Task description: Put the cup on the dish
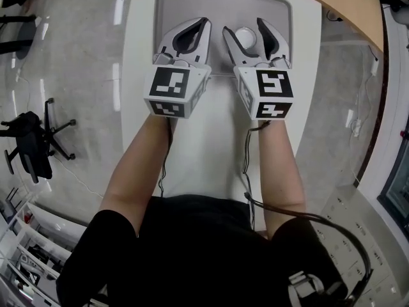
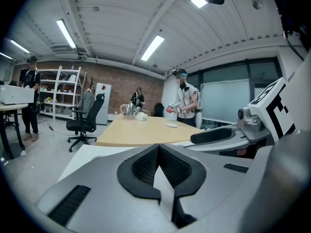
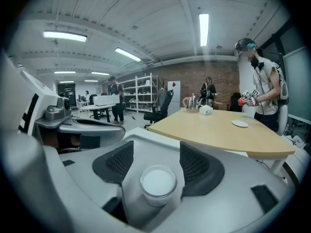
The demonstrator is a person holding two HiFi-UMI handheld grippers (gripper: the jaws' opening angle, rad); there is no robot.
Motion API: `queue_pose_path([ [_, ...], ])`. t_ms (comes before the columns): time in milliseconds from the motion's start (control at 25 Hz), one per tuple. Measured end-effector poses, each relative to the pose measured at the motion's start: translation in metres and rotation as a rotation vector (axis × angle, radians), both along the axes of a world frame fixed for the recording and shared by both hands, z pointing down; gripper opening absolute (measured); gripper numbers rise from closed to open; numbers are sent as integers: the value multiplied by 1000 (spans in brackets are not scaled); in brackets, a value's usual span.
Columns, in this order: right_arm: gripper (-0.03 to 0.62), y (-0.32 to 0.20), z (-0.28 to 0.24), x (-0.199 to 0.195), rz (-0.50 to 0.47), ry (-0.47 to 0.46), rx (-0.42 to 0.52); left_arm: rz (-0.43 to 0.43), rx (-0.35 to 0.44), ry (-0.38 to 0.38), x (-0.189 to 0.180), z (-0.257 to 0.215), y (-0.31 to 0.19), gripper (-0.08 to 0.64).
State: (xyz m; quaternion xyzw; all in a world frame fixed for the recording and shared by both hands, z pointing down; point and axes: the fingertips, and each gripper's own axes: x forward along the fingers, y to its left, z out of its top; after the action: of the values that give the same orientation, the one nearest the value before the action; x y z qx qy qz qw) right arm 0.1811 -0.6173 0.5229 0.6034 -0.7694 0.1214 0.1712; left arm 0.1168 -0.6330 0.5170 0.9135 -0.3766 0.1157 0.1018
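Observation:
A small white cup point(image 1: 246, 38) stands on the grey tray-like dish point(image 1: 192, 5) at the far end of the white table point(image 1: 217, 146). My right gripper point(image 1: 243, 25) is open, one jaw on each side of the cup. In the right gripper view the cup point(image 3: 158, 183) sits low between the black pads point(image 3: 194, 161), with thin gaps on both sides. My left gripper point(image 1: 204, 23) lies beside it on the left, over the dish's near edge. It is shut with its pads point(image 2: 146, 166) meeting at the tips and nothing between them.
A tan wooden table point(image 1: 345, 5) curves past the far right corner. A black office chair point(image 1: 32, 139) stands on the floor to the left. People stand beyond the tan table point(image 3: 218, 125), and shelving point(image 2: 58, 91) lines the back wall.

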Motion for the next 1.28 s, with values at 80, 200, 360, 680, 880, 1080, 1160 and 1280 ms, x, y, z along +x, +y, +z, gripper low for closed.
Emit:
queue_pose_path([
  [80, 253, 13, -27, -2, 20, -4, 51, -3, 13, 13, -6, -19, 10, 6],
  [200, 252, 35, -63, -9, 36, -12, 116, -2, 23, 38, -14, -47, 30, 6],
  [360, 238, 67, -99, -25, 40, -13, 156, 3, 37, 58, -25, -81, 60, 6],
  [680, 102, 139, -158, -57, 61, 4, 200, 41, 97, 97, -50, -150, 133, 6],
  [880, 44, 189, -187, -70, 88, 12, 237, 66, 137, 108, -61, -178, 182, 6],
  [1080, 18, 240, -213, -82, 107, 20, 259, 97, 187, 108, -68, -209, 236, 6],
  [1160, 15, 259, -223, -90, 109, 25, 276, 113, 206, 113, -70, -219, 258, 6],
  [1280, 14, 284, -236, -99, 106, 31, 296, 121, 223, 130, -77, -233, 285, 6],
])
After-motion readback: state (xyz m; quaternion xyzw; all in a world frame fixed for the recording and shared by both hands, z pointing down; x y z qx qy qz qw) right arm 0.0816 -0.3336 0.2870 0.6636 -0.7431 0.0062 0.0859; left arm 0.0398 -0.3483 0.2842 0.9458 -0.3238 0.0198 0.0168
